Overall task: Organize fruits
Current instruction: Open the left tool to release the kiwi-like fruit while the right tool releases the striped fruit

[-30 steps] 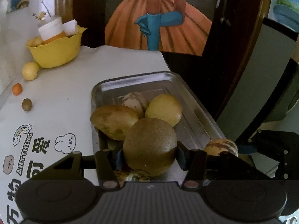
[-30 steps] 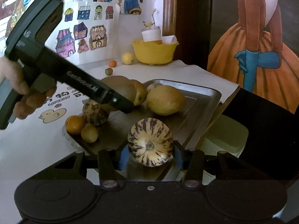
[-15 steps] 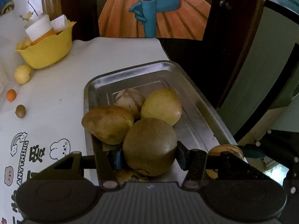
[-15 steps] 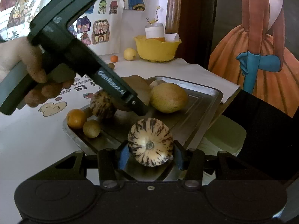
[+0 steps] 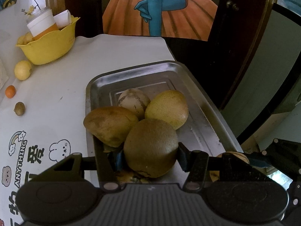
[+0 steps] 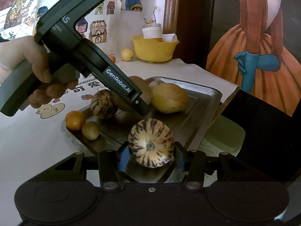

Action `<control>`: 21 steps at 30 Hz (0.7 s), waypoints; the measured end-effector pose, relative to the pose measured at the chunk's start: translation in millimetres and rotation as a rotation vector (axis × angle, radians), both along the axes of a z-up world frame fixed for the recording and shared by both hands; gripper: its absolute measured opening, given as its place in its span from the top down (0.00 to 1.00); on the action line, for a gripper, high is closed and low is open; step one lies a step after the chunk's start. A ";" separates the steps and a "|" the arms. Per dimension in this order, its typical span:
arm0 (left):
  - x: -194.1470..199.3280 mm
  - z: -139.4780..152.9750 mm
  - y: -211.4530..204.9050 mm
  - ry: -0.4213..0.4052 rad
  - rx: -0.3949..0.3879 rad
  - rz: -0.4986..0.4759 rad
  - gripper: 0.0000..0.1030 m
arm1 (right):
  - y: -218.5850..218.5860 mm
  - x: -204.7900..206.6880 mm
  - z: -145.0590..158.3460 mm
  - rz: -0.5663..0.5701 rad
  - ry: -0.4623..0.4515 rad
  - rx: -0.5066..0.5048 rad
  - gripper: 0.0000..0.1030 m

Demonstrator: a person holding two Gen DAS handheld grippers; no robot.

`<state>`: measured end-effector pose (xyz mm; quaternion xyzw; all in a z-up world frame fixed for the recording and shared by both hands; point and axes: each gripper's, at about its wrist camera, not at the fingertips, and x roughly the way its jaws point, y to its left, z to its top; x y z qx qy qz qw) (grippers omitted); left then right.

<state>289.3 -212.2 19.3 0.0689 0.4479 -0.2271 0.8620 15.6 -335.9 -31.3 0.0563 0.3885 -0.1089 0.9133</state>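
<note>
In the left wrist view my left gripper (image 5: 150, 158) is shut on a large brown kiwi (image 5: 150, 146), held just above the near end of the steel tray (image 5: 131, 71). Beyond it in the tray lie a brown mango (image 5: 110, 125), a yellow mango (image 5: 167, 108) and a pale striped melon (image 5: 132, 99). In the right wrist view my right gripper (image 6: 150, 157) is shut on a cream and purple striped melon (image 6: 151, 143) over the tray's near edge (image 6: 195, 130). The left gripper's body (image 6: 90, 64), held by a hand (image 6: 24, 64), reaches into the tray from the left.
A second striped melon (image 6: 103, 103), an orange (image 6: 75, 120) and a small kiwi (image 6: 90, 130) sit at the tray's left end. On the white cloth stand a yellow bowl (image 5: 49, 45) with a jar, a lemon (image 5: 22, 70), a tiny orange (image 5: 10, 91) and a small brown fruit (image 5: 19, 108).
The left gripper with the kiwi has shifted over the tray, so the tray and bowl sit lower and nearer in its view. The right gripper and its melon have stayed put.
</note>
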 end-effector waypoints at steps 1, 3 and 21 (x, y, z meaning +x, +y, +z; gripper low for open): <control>0.0 0.1 -0.4 0.001 0.000 0.002 0.43 | -0.5 -0.5 0.2 -0.002 -0.001 0.001 0.50; -0.9 0.4 -0.7 0.002 -0.002 0.006 0.42 | -1.1 -1.0 0.0 -0.006 -0.004 0.006 0.50; -7.6 5.8 5.3 0.001 -0.013 -0.003 0.41 | -2.7 -2.7 1.8 -0.012 -0.008 0.015 0.42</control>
